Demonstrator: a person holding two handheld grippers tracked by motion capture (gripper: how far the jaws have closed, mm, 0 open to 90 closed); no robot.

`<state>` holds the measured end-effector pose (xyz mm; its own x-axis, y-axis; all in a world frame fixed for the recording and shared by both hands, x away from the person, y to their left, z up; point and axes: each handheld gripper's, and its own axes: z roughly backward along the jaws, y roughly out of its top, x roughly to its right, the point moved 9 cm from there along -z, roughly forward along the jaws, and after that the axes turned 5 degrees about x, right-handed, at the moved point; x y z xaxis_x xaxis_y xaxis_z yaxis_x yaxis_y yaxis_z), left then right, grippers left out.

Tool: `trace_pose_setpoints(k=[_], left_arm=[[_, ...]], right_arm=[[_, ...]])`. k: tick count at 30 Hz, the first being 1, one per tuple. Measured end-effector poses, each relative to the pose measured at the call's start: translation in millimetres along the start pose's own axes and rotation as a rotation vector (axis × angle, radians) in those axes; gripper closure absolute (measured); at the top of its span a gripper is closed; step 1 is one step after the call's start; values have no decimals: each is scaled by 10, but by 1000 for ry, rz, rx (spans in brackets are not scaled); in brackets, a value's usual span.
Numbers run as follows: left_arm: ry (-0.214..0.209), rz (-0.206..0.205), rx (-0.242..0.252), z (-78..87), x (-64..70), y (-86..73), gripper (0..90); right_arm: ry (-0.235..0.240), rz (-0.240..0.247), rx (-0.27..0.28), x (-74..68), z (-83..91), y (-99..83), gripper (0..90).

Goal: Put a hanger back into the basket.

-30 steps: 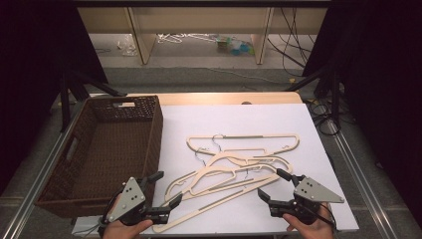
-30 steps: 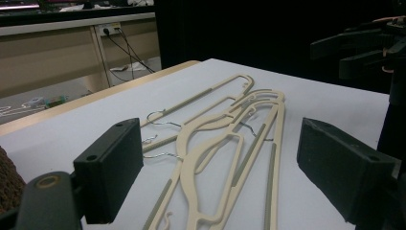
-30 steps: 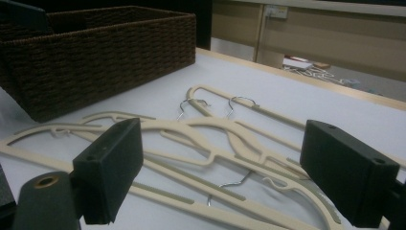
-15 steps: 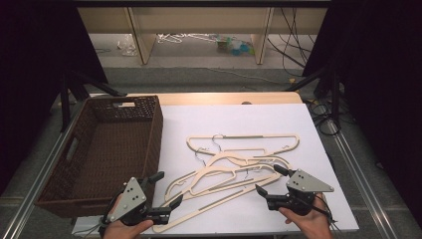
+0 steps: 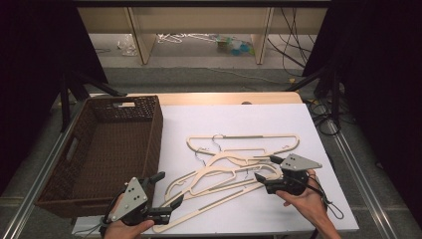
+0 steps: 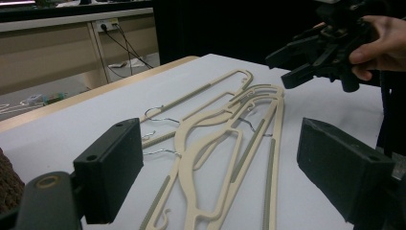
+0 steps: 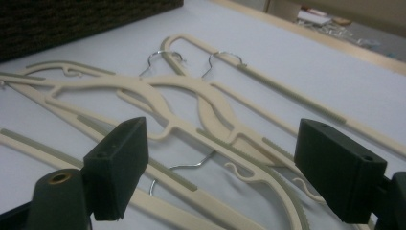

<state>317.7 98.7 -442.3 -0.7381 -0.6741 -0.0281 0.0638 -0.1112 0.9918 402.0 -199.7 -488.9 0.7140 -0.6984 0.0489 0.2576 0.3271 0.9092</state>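
Cream hangers (image 5: 234, 169) lie in a loose, overlapping pile at the centre of the high view, flat on the white tabletop (image 5: 298, 124), their wire hooks (image 7: 165, 56) tangled among the arms. In the right gripper view the pile spreads across the middle of the frame, one hook curling just below centre.

Right gripper (image 5: 266, 172) sits at the lower right of the pile, jaws spread wide, nothing between them; its tips hang just beside the nearest hanger's end, though whether they touch it is hard to tell from above. The person's hand (image 5: 306, 201) grips it from the lower right of the frame.

Left gripper (image 5: 166, 191) is down at the bottom left of the high view, jaws also apart and empty, pointing into the lower end of the pile. In the left gripper view both black pads frame the hangers, with the other gripper showing at the upper right.

Brown wicker basket (image 5: 64, 154) fills the left side of the high view, just beside the pile's left edge.
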Motion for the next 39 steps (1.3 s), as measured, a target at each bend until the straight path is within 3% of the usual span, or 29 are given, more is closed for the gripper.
trace_pose_setpoints(k=[2,5,8,13,14,18,21,23,29,33,39], left_arm=[[0,3,1,-1,4,0,159],[-4,3,0,-5,13,-2,159],[-7,5,6,-4,17,1,159],[-7,5,11,-7,17,5,159],[-2,-7,-2,2,13,-1,159],[-5,-4,-3,-1,17,-6,159],[-4,-5,-2,-3,15,-4,160],[-5,-8,-5,-4,16,-6,160],[-2,-3,-5,-1,19,-7,161],[-1,2,-6,-1,22,-9,161],[3,7,-7,-5,23,-11,162]], right_arm=[[14,-6,-27,15,-46,-28,207],[44,-6,-94,93,-246,-114,255],[62,17,-126,118,-386,-127,296],[102,62,-163,73,-568,-122,342],[126,88,-193,47,-636,-144,370],[163,96,-211,-3,-720,-170,434],[182,141,-249,-24,-775,-212,449],[189,150,-233,-46,-834,-201,475],[237,217,-269,-110,-925,-256,535],[270,207,-305,-105,-858,-275,593],[321,256,-331,-144,-791,-299,651]])
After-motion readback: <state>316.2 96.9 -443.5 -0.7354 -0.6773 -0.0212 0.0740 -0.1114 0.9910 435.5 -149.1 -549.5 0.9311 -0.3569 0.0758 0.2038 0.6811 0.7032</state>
